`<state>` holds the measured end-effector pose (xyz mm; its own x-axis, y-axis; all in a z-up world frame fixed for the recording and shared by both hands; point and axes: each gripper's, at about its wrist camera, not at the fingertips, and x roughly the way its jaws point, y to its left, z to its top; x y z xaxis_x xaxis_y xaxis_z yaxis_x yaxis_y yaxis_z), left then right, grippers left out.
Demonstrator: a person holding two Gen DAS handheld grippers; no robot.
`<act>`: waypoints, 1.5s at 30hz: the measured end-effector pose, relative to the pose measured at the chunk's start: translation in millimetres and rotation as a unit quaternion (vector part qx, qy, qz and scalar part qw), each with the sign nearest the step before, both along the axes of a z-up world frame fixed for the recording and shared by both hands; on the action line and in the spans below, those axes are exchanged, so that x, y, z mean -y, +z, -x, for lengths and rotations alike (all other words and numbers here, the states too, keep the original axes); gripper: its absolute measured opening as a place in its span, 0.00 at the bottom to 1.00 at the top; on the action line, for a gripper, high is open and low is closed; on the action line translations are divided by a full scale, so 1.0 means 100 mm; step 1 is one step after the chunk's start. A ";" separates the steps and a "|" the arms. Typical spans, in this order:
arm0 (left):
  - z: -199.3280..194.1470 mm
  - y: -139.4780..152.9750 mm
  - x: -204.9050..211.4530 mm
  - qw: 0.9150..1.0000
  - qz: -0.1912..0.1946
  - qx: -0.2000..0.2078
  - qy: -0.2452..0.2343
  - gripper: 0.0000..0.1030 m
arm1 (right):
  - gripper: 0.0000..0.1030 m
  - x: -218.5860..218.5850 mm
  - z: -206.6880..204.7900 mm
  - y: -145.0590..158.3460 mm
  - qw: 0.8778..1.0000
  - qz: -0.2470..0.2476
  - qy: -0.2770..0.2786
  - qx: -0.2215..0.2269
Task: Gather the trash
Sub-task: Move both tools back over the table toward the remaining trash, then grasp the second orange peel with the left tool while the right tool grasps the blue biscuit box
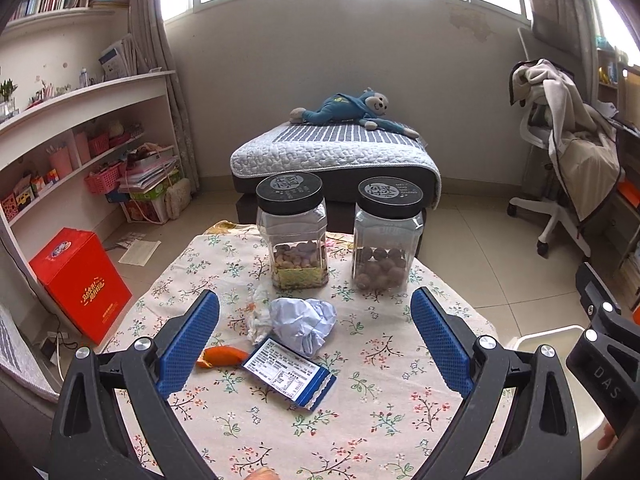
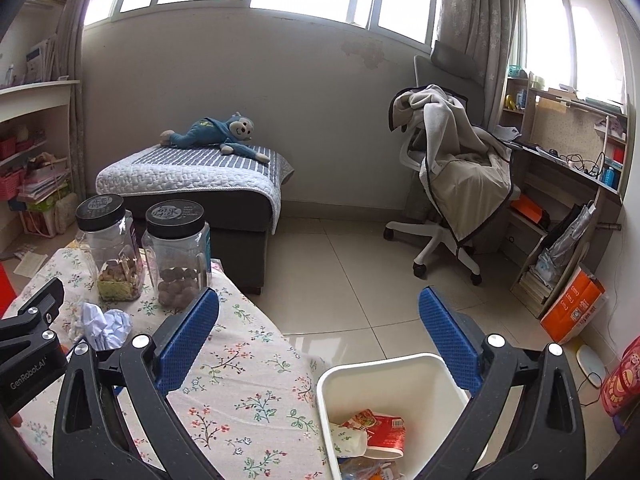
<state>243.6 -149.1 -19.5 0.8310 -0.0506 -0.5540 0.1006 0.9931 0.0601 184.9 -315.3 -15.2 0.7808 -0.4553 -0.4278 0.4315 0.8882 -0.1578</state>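
Several wrappers already fill your white plastic bin [image 2: 332, 384], yet crumpled pale-blue paper [image 1: 304, 324] awaits both spread, empty grippers [image 1: 316, 338] [image 2: 318, 336].

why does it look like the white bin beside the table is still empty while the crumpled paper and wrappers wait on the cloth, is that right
Not quite: the white bin already holds wrappers, as the right wrist view shows. The crumpled paper and wrappers do still wait on the cloth.

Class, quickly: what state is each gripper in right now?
Left gripper: open, holding nothing, above the table trash.
Right gripper: open, empty, over the white bin.
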 end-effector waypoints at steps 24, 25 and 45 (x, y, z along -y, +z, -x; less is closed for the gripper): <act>-1.08 -1.71 -1.09 0.916 -0.206 -0.309 -0.151 0.86 | 0.93 -0.83 -0.89 -0.73 0.954 -0.064 0.238 -0.173; -1.09 -1.74 -1.07 0.916 -0.211 -0.301 -0.160 0.83 | 0.93 -0.88 -0.92 -0.79 0.943 -0.074 0.271 -0.181; -0.99 -1.57 -1.42 0.927 -0.110 -0.268 -0.238 0.23 | 0.93 -1.65 -1.30 -1.65 0.849 -0.084 0.428 -0.299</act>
<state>342.4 -7.4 -176.2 0.3459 -0.1784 -0.9212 0.5987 0.7979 0.0703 315.4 -150.4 -179.9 0.4147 0.2770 -0.8668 -0.4962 0.8673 0.0397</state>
